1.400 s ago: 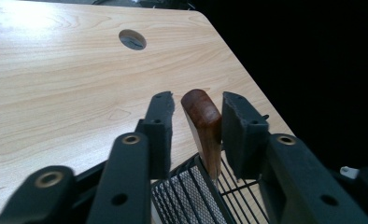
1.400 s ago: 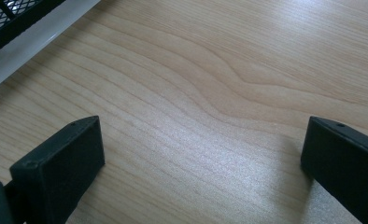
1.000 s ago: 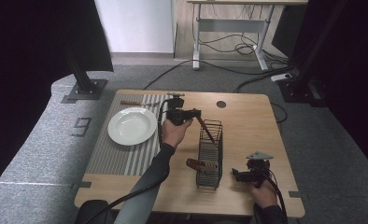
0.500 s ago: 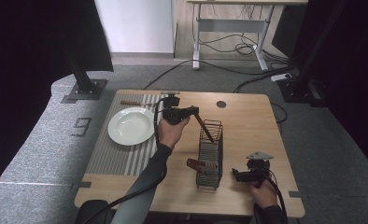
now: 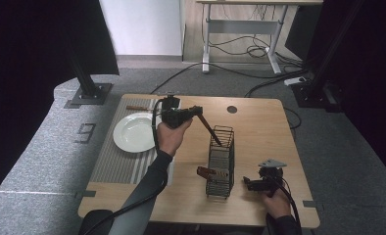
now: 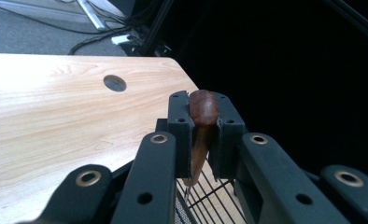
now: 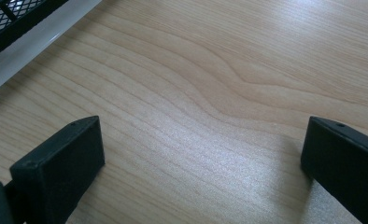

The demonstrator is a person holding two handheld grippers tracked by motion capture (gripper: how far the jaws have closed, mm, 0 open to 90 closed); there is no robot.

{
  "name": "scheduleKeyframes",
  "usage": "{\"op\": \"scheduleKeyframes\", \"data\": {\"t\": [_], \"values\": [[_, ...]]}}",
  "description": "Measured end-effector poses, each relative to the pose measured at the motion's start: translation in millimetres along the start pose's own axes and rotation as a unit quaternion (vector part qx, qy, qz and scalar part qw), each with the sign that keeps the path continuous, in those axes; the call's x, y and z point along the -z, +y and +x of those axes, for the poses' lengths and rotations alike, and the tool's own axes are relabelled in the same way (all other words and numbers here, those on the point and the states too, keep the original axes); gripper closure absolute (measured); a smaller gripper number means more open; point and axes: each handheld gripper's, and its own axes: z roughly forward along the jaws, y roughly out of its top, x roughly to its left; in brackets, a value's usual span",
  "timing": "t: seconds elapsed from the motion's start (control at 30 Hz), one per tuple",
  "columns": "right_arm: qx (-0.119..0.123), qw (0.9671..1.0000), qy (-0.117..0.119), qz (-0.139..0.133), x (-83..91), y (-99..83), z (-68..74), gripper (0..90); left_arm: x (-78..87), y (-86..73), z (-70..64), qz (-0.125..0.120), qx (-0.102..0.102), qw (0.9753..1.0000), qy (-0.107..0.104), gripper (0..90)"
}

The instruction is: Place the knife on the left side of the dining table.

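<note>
My left gripper (image 5: pixel 197 111) is raised above the table's middle and shut on the brown wooden handle of a utensil (image 5: pixel 210 129). The utensil slants down to the right, its tip at the far end of a tall black wire basket (image 5: pixel 220 166). In the left gripper view the handle (image 6: pixel 201 121) is pinched between the two pads, with the basket's wires (image 6: pixel 205 200) just below. A second brown-handled utensil (image 5: pixel 204 171) sticks out of the basket's near left side. My right gripper (image 5: pixel 247 183) rests open near the front right, right of the basket, with bare wood between its fingers (image 7: pixel 60 158).
A white plate (image 5: pixel 134 132) sits on a grey striped placemat (image 5: pixel 117 166) at the left. Another utensil (image 5: pixel 139 107) lies at the mat's far edge. A round hole (image 5: pixel 231 109) is in the wooden tabletop (image 5: pixel 264 132) at the back. The basket's base (image 7: pixel 14 23) shows at the top left of the right gripper view.
My left gripper has drawn slightly left and away from the person, still holding the utensil. The right gripper has not moved.
</note>
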Motion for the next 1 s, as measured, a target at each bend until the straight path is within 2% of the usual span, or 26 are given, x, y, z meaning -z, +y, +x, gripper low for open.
{"op": "scheduleKeyframes", "data": {"t": [0.3, 0.73, 1.0], "values": [[0.0, 1.0, 0.0, 0.0, 0.0, 0.0, 0.0, 0.0, 21.4, 8.4, -3.8, -0.016, -0.008, 0.9998, 0.005, 80.3], [0.001, 1.0, 0.0, 0.0, 0.1, 0.0, -0.1, 0.0, 61.9, 21.0, -14.2, -0.053, -0.033, 0.9978, 0.023, 80.4], [0.0, 1.0, 0.0, 0.001, 0.1, 0.0, -0.1, 0.0, 80.9, 19.9, -9.7, -0.068, -0.027, 0.997, 0.026, 80.4]]}}
